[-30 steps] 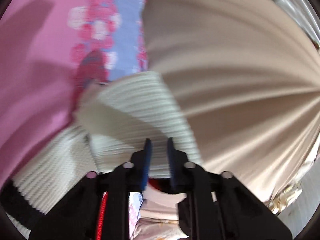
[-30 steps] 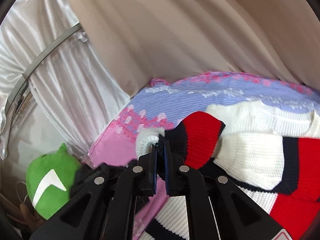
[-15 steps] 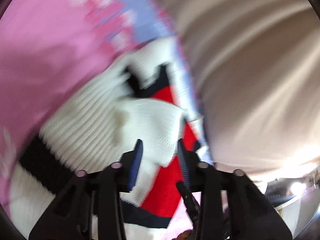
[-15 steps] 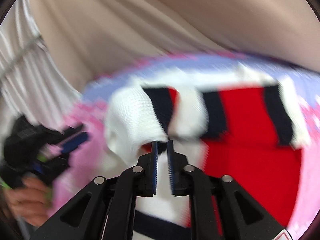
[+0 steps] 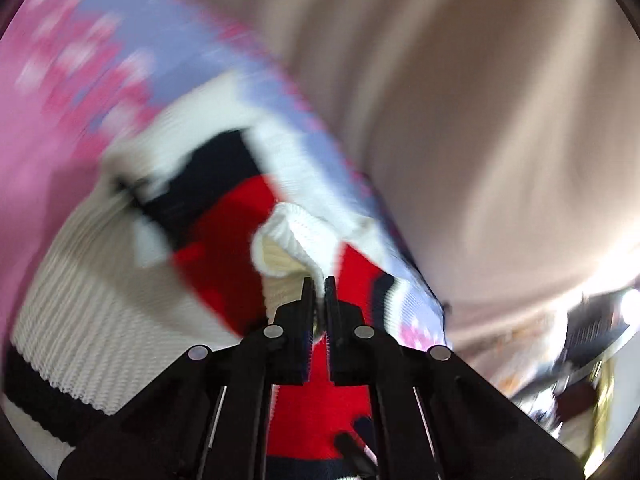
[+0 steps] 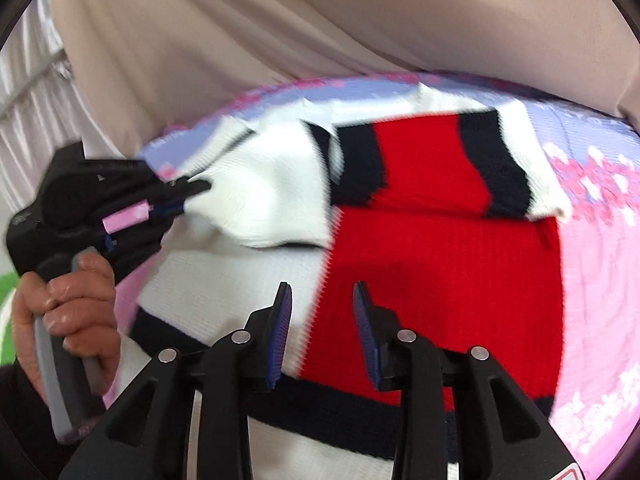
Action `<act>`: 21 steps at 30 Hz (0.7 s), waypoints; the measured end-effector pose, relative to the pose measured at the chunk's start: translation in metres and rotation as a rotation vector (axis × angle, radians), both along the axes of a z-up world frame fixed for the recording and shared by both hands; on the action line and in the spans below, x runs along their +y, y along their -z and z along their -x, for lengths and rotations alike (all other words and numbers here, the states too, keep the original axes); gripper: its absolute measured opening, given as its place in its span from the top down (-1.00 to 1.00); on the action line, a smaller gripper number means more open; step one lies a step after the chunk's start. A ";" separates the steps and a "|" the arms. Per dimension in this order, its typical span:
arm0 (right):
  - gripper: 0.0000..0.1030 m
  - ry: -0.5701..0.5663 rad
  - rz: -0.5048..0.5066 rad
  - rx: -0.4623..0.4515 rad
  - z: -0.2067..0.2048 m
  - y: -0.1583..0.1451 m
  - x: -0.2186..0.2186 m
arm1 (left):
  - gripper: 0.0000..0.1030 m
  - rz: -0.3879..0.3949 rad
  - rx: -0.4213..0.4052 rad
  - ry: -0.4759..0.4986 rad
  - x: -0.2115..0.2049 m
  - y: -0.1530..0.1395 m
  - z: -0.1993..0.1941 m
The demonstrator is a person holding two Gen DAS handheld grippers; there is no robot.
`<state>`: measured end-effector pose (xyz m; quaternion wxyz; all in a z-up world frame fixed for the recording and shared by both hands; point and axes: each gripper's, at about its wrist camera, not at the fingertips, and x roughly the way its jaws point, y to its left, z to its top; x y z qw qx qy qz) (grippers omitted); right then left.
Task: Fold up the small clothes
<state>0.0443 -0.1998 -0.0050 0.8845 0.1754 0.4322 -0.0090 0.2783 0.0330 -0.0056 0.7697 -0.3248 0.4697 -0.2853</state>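
Observation:
A small knitted sweater (image 6: 436, 240) in white, red and navy lies on a pink and lilac flowered bedspread (image 6: 600, 248). Its two sleeves are folded across the chest. My left gripper (image 5: 319, 282) is shut on the white cuff of a sleeve (image 5: 296, 240) and holds it over the red part. The left gripper also shows in the right wrist view (image 6: 192, 194), pinching the white sleeve (image 6: 264, 200). My right gripper (image 6: 322, 294) is open and empty, just above the sweater's body.
A beige curtain (image 6: 280, 28) hangs close behind the bed. White satin drapes (image 6: 28, 92) are at the left. A green toy (image 6: 6, 292) peeks at the left edge. Clutter shows past the bed's end (image 5: 580, 344).
My right gripper has let go of the sleeve and opened. My left gripper opened, then closed on the white cuff. The sleeves now lie across the sweater.

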 end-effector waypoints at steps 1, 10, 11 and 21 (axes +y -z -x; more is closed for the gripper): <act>0.16 -0.021 0.002 -0.027 -0.004 -0.006 0.005 | 0.92 0.004 -0.013 0.034 -0.006 -0.010 0.004; 0.85 -0.044 0.048 -0.134 -0.083 -0.032 0.026 | 0.88 0.007 -0.072 0.033 -0.006 -0.032 0.015; 0.87 -0.033 -0.019 -0.129 -0.090 -0.034 0.017 | 0.79 0.022 -0.074 0.011 -0.001 -0.034 0.015; 0.87 0.244 -0.372 -0.347 -0.062 -0.079 -0.153 | -0.34 0.050 0.218 -0.247 0.046 0.056 -0.010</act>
